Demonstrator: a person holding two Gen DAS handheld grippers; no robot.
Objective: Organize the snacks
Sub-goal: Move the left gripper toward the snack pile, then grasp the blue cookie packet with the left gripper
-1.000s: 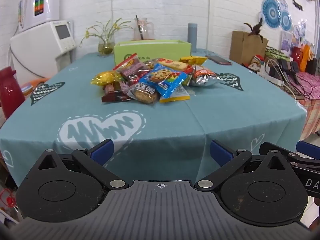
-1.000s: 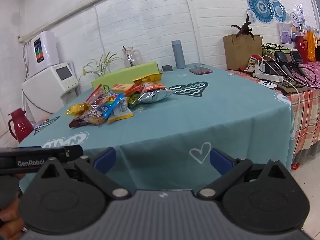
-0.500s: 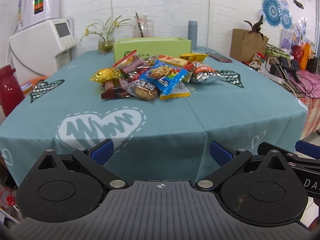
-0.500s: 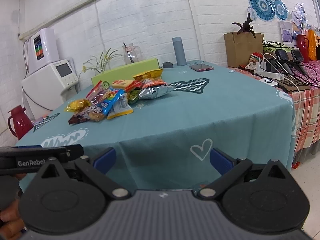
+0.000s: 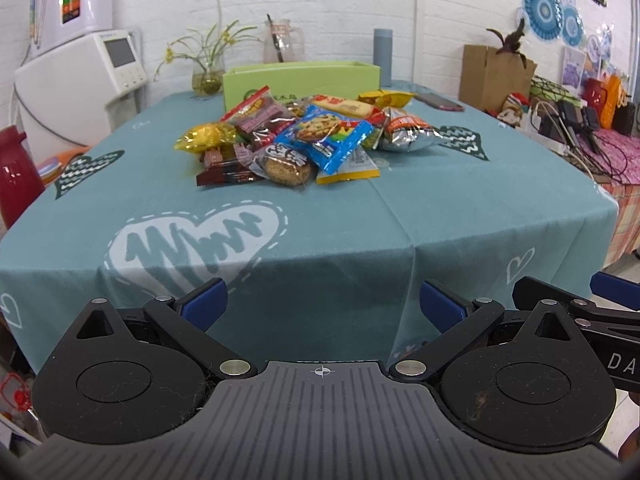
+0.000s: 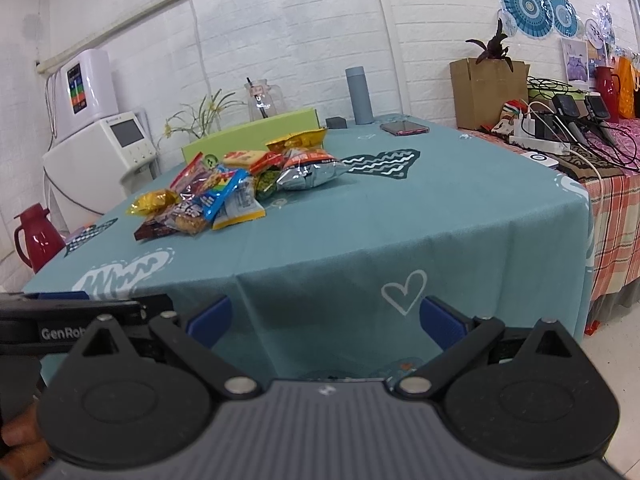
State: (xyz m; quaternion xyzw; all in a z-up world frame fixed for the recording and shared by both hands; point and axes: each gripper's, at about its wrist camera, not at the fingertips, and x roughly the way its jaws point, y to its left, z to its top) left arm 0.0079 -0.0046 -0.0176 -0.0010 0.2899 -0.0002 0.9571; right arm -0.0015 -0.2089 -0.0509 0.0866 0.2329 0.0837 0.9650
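Observation:
A pile of snack packets (image 5: 296, 140) lies in the middle of a table with a teal cloth (image 5: 460, 208); it also shows in the right wrist view (image 6: 232, 192). A blue cookie packet (image 5: 328, 138) lies on top of the pile. A green open box (image 5: 300, 80) stands right behind the pile, also in the right wrist view (image 6: 256, 132). My left gripper (image 5: 322, 306) is open and empty, before the table's front edge. My right gripper (image 6: 324, 320) is open and empty, off the table's front right corner.
A flower vase (image 5: 206, 76), a glass jug (image 5: 280, 42), a grey bottle (image 5: 382, 56) and a phone (image 5: 440, 102) are at the table's back. A red jug (image 5: 16, 176) and white appliances (image 5: 80, 76) stand left. A side table with cables (image 6: 568, 140) is right.
Both grippers have moved a little closer to the table and slightly higher; the snack pile looks nearer. Jaws stay open.

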